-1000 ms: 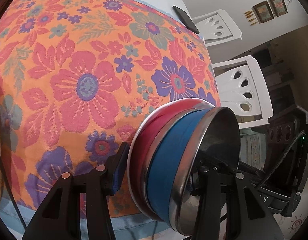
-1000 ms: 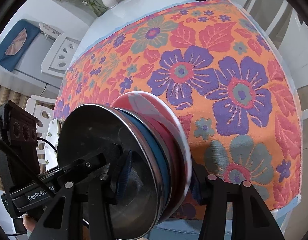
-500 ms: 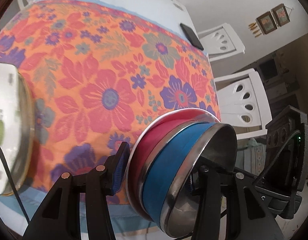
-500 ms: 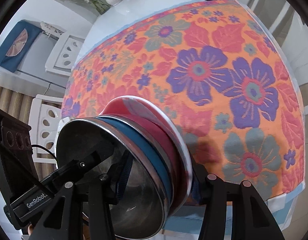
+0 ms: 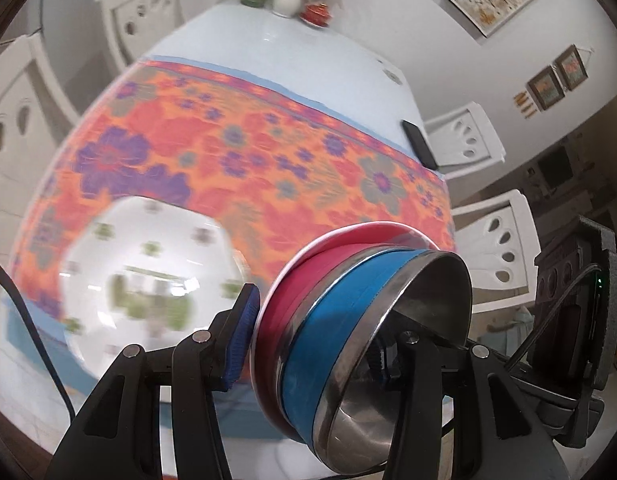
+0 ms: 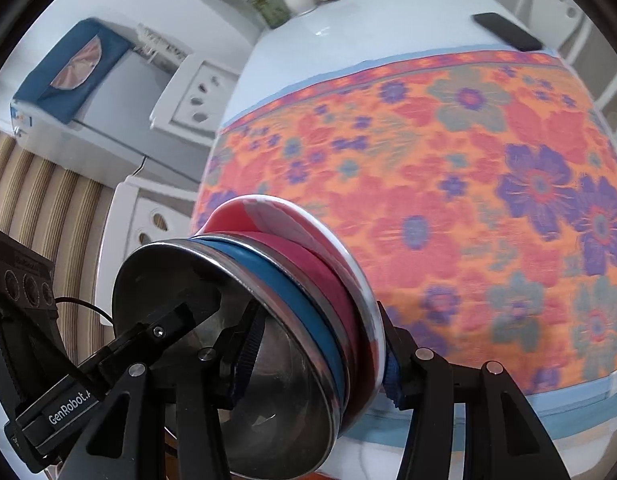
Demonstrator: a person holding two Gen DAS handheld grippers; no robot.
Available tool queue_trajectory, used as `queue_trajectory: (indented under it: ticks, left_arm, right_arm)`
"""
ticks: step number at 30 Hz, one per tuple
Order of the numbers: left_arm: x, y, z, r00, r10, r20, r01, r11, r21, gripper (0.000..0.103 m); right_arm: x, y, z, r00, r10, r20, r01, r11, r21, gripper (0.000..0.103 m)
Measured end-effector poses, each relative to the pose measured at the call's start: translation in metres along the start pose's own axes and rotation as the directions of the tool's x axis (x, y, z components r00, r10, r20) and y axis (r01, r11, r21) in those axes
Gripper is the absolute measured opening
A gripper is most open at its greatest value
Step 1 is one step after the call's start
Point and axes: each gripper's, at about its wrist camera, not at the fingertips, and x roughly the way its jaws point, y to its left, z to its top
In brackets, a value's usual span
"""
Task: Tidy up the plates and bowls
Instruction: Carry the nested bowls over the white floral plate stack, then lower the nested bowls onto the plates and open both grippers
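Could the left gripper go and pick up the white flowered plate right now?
Probably not. The left gripper is shut on the stack of bowls, which the right gripper clamps too. The white flowered plate lies uncovered on the tablecloth, but the jaws are occupied.

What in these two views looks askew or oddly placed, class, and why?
The nested stack of bowls is held on edge between both tools, the left tool and the right tool, so the steel bowl's mouth faces sideways. A black phone lies at the table's edge. Nothing is spilled or broken.

Floral cloth bare beside plate
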Motion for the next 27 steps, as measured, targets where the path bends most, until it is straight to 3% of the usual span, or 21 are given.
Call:
queue_trajectory:
  ticks: [7, 14, 27]
  left_arm:
    - [-0.017, 0.081, 0.013, 0.999, 0.033, -0.027, -0.033, 0.999, -0.034, 0.044]
    - [-0.002, 0.138, 0.02, 0.994, 0.016, -0.107, -0.022, 0.998, -0.053, 0.044]
    - [0.032, 0.153, 0.032, 0.973, -0.051, -0.227, 0.055, 0.998, 0.009, 0.044]
  right_arm:
    - [0.065, 0.067, -0.002, 0.997, 0.008, -0.078, -0.008, 1.0, 0.008, 0.05]
    - [0.117, 0.09, -0.005, 0.99, -0.025, -0.136, 0.032, 0.998, 0.047, 0.05]
    - [0.139, 0.077, -0.01, 0.985, -0.09, -0.149, 0.12, 0.972, 0.202, 0.05]
